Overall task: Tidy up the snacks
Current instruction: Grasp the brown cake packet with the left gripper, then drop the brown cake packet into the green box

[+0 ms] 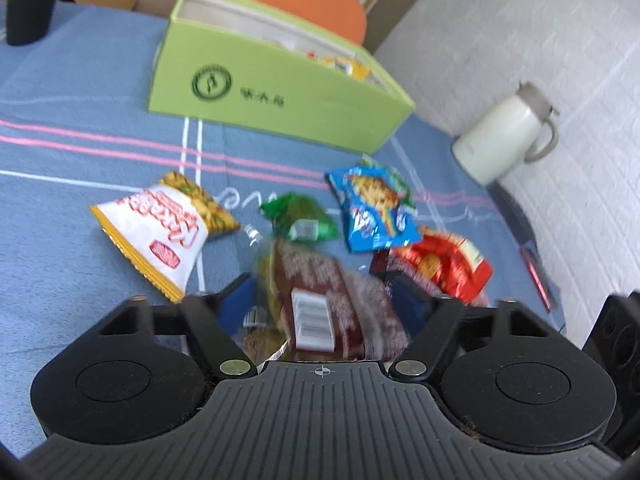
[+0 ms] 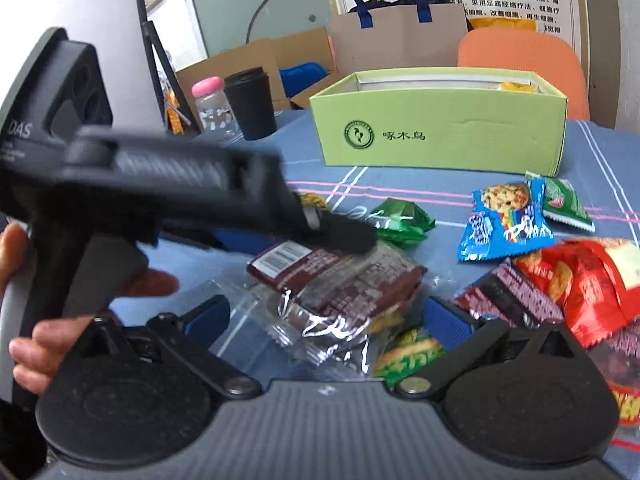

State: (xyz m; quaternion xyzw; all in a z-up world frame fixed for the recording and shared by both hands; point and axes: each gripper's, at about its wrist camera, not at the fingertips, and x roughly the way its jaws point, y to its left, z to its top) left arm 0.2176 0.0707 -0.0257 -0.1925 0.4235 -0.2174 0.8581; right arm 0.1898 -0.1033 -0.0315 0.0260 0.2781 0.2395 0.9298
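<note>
A brown snack packet point(image 1: 332, 300) with a white barcode sits between the jaws of my left gripper point(image 1: 324, 292), which look closed on it. In the right wrist view the same packet point(image 2: 344, 280) is under the left gripper's fingertip point(image 2: 344, 236), and it lies between the wide-open blue pads of my right gripper point(image 2: 332, 316). The green box point(image 1: 276, 92), also in the right wrist view point(image 2: 440, 132), stands open behind the snacks with a yellow packet inside. Loose packets lie on the cloth: white-yellow point(image 1: 160, 232), green point(image 1: 300, 216), blue point(image 1: 372, 208), red point(image 1: 440, 268).
A blue striped tablecloth point(image 1: 80, 160) covers the table. A cream jug point(image 1: 508, 132) stands at the right edge. A black cup point(image 2: 250, 104) and a pink-capped bottle point(image 2: 212, 108) stand at the far left. An orange chair point(image 2: 520, 64) is behind the box.
</note>
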